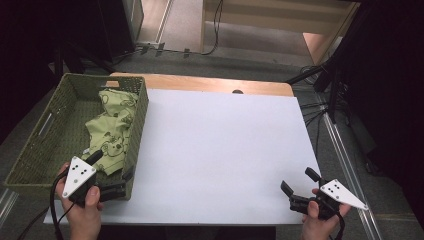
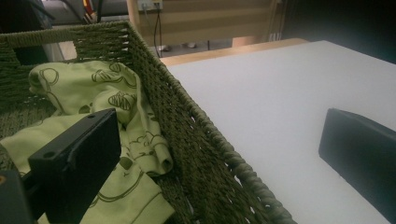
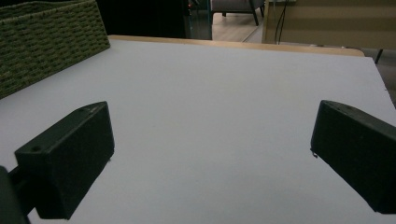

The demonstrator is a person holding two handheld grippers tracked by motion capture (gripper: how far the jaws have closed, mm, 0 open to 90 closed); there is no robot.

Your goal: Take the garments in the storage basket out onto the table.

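Note:
A green woven basket (image 1: 100, 76) stands on the left of the white table top (image 1: 215, 145). Inside it lies a crumpled light-green cloth (image 1: 112, 125) with a dark printed pattern. My left gripper (image 1: 111, 166) is open and straddles the basket's right wall near its front corner, one jaw over the cloth and one outside. In the left gripper view the cloth (image 2: 79, 84) lies past the left jaw, and the basket wall (image 2: 177, 102) runs between the jaws of the left gripper (image 2: 215, 140). My right gripper (image 1: 300, 181) is open and empty over the table's front right; the right gripper view shows it (image 3: 212, 140) above bare white surface.
The basket (image 3: 46, 37) sits far left of the right gripper. A wooden strip (image 1: 200, 83) borders the table's far edge. Black stand legs (image 1: 330, 90) and cables lie on the floor to the right. The white sheet (image 2: 280, 93) spreads wide between the two grippers.

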